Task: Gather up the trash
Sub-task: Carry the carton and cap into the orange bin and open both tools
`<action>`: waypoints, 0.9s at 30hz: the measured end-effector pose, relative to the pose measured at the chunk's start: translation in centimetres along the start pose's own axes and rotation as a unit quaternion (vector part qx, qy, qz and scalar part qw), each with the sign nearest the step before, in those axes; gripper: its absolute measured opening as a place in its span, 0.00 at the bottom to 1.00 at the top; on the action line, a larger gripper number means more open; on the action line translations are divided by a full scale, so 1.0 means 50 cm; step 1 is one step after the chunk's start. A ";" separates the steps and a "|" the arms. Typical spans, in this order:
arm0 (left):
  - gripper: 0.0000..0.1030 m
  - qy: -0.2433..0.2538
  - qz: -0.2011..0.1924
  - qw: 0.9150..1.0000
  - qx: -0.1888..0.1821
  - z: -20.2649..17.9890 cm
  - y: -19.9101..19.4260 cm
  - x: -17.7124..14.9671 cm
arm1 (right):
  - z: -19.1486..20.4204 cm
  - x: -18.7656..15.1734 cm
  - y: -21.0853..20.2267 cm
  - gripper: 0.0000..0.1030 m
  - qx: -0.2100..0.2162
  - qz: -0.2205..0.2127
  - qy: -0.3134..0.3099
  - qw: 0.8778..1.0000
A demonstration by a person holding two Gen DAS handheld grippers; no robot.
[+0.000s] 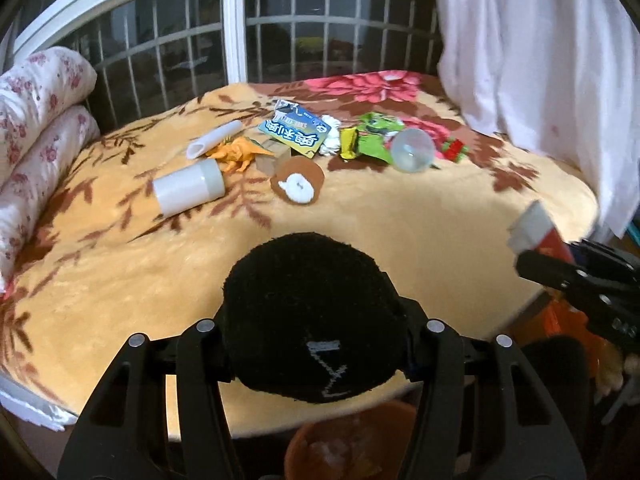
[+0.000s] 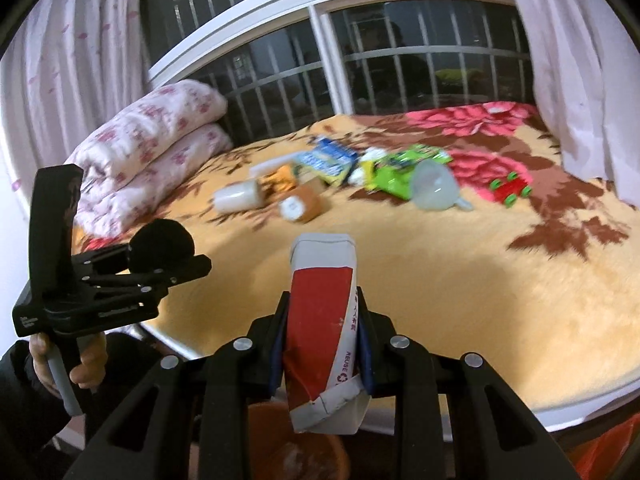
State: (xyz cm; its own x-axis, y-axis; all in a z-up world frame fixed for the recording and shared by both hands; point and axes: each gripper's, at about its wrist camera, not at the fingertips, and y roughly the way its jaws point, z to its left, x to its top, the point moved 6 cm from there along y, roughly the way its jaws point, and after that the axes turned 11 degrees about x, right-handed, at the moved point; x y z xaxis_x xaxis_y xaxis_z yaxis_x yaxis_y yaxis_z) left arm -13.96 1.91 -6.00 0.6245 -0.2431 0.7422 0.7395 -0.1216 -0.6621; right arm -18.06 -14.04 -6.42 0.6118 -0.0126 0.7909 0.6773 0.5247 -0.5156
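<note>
My left gripper (image 1: pixel 316 344) is shut on a black fuzzy sock (image 1: pixel 308 316) and holds it over the bed's front edge; it also shows in the right wrist view (image 2: pixel 160 246). My right gripper (image 2: pixel 324 344) is shut on a crushed red and white carton (image 2: pixel 320 320), seen at the right in the left wrist view (image 1: pixel 536 232). An orange bin (image 2: pixel 296 452) sits below both grippers, also in the left wrist view (image 1: pixel 352 440). On the blanket lie a blue wrapper (image 1: pixel 294 132), a green wrapper (image 1: pixel 374 138), a white tissue (image 1: pixel 332 140) and a paper tube (image 1: pixel 214 140).
Also on the bed (image 1: pixel 120 280): a white cup (image 1: pixel 188 192), an orange toy dinosaur (image 1: pixel 238 154), a brown rolled sock (image 1: pixel 298 184), a clear ball (image 1: pixel 412 150), a red and green toy (image 2: pixel 512 188). Folded quilts (image 1: pixel 36 128) lie left. Window bars behind, curtain (image 1: pixel 540 60) right.
</note>
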 end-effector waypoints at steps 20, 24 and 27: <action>0.53 0.146 0.174 0.973 -0.050 -0.060 0.076 -0.375 | 0.091 -0.358 0.146 0.28 0.047 0.290 -0.018 0.956; 0.53 0.147 0.263 0.951 -0.063 -0.072 0.160 -0.450 | 0.073 -0.422 0.218 0.28 0.055 0.363 -0.019 0.930; 0.53 0.158 0.307 0.937 -0.053 -0.070 0.203 -0.487 | 0.049 -0.461 0.258 0.28 0.059 0.402 -0.009 0.914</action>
State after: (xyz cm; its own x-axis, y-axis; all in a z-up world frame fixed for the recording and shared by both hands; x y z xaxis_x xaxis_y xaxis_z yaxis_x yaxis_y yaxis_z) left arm -22.55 3.20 -31.14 0.8063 -0.5693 0.1604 0.2254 0.0450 -0.9732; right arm -24.42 -4.88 -30.47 0.8853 0.4297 0.1780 -0.0368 0.4463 -0.8941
